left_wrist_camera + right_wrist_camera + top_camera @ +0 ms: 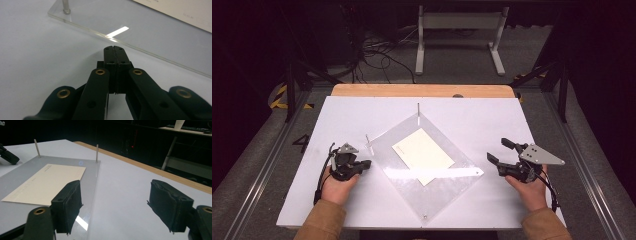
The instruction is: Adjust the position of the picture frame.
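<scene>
On the left of the white surface point(332, 115) we are resting the left gripper point(362, 165) with its jaws pressed together on nothing, its tip lying just short of the clear plate's point(452, 187) near edge. The plate is sitting cornerwise at the middle, likely so its pins point(418, 111) can locate the cream card point(422, 154) lying flat on it. To the right we are holding the right gripper point(499, 153) with jaws spread wide, empty, near the plate's right corner and aiming toward the card.
</scene>
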A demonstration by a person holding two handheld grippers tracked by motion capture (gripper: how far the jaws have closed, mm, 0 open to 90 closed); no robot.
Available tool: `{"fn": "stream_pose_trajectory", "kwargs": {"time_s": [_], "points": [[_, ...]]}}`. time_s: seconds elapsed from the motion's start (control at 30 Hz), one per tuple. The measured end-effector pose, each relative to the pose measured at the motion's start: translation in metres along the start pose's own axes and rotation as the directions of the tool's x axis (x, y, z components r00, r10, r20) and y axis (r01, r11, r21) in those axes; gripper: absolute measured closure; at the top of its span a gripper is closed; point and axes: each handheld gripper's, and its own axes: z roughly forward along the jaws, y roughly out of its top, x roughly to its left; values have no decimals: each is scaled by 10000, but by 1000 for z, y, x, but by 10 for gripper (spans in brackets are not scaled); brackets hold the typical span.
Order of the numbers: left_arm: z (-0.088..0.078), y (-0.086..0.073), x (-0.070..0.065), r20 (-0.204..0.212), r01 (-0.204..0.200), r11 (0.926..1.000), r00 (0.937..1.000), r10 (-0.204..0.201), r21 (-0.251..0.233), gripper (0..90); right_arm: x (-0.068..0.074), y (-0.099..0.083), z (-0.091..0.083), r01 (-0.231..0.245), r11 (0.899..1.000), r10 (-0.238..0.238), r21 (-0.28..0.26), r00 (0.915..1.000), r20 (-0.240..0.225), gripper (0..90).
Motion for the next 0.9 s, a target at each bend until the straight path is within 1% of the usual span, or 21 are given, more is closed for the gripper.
{"fn": "stream_pose_trajectory", "kwargs": {"time_s": [0.07,0.1,0.33,0.37,0.47,0.6,0.7,0.8,0.9], "points": [[2,1,-2,63,39,10000,10000,-39,18,896,0,0,0,4,10000,-4,14,10000,11,259],[3,2,-2,125,-63,10000,9999,63,28,896,0,0,0,8,10000,-8,24,10000,11,259],[10,8,-7,196,-153,9999,9997,153,21,896,1,-2,-2,-9,10000,8,95,10000,26,259],[13,10,-9,261,-67,10000,9996,68,-10,896,1,-2,-2,4,10000,-4,78,10000,3,260],[13,12,-8,287,15,10000,9996,-17,91,897,1,-2,-3,28,10000,-28,80,10000,28,263],[17,16,-6,487,207,9997,9986,-212,107,897,0,-2,-5,-60,9999,60,83,10000,49,264],[20,19,-7,419,241,9997,9988,-244,61,898,1,-2,-5,-55,10000,54,82,10000,70,264],[27,27,-10,275,241,9996,9993,-245,129,898,2,-1,-4,-21,10000,21,93,10000,48,267],[33,33,-12,302,350,9993,9989,-353,101,898,1,-1,-4,-59,9999,59,96,10000,31,272]]}}
